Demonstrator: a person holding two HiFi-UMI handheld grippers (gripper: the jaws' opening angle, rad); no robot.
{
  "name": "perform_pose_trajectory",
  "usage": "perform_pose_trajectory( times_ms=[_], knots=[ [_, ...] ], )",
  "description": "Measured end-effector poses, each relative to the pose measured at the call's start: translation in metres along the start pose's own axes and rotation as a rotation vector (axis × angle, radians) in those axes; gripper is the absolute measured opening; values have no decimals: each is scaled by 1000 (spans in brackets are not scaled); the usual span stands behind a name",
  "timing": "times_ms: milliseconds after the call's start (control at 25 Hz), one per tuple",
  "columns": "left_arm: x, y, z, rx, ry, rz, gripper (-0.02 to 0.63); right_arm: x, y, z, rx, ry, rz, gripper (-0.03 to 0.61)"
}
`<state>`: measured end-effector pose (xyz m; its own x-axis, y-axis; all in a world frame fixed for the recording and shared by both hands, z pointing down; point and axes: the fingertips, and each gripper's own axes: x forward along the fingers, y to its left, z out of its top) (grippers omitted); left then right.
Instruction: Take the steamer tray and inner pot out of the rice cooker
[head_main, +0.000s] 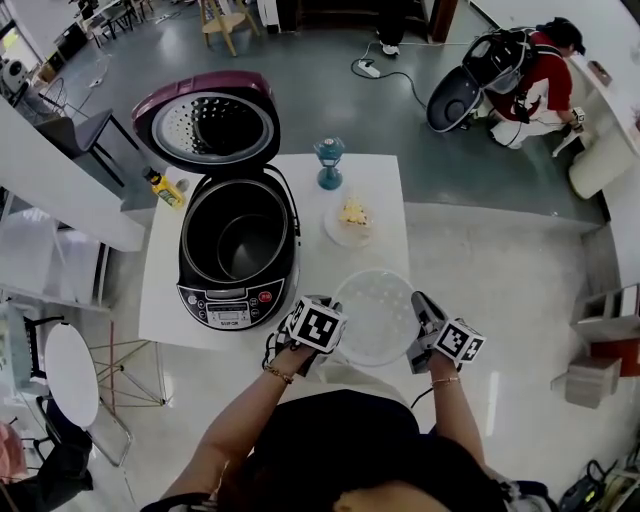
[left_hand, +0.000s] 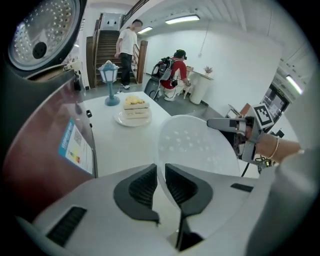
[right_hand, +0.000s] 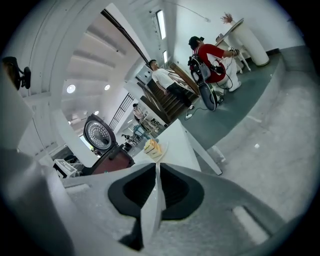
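Left tool (head_main: 335, 318) is clamped on the left rim of the steamer tray (head_main: 378, 315). In the left gripper view the tool's (left_hand: 161, 172) ribbed pads are nearly together with the thin white rim pinched between them. Right tool (head_main: 420, 310) is clamped on the opposite rim. In the right gripper view its (right_hand: 157, 175) pads are closed on the tray edge (right_hand: 152, 210), which runs edge-on between them.

The tray is out of the rice cooker (head_main: 238, 290). It is held between both tools over the counter's (head_main: 375, 185) near right corner, just right of the cooker and apart from it. It is white, round and perforated (left_hand: 195, 142). Cannot tell whether its underside touches the counter.

The cooker stands on the left part of the counter with its lid (head_main: 208, 122) swung fully open to the back. The dark inner pot (head_main: 240, 235) sits inside the body, not yet removed. The control panel faces the person.

Other items:
- A plate (head_main: 335, 232) holding a yellow slice sits mid-counter, between the tray and the blue lantern-shaped piece (head_main: 329, 160) at the far edge.
- A yellow bottle (head_main: 165, 188) stands beside the cooker's back left.
- A person in red (head_main: 530, 75) crouches on the floor well beyond the counter.
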<state>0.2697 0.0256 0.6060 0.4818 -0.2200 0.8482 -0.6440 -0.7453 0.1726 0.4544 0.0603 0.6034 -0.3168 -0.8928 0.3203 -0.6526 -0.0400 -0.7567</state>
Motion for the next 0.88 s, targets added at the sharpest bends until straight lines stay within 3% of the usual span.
perform_pose_trajectory(
  times_ms=[640, 880],
  knots=[
    [44, 18, -18, -104, 87, 14, 51, 30, -34, -11, 40, 83, -18, 23],
    [45, 20, -8, -85, 49, 56, 52, 37, -37, -10, 30, 88, -12, 25]
  ],
)
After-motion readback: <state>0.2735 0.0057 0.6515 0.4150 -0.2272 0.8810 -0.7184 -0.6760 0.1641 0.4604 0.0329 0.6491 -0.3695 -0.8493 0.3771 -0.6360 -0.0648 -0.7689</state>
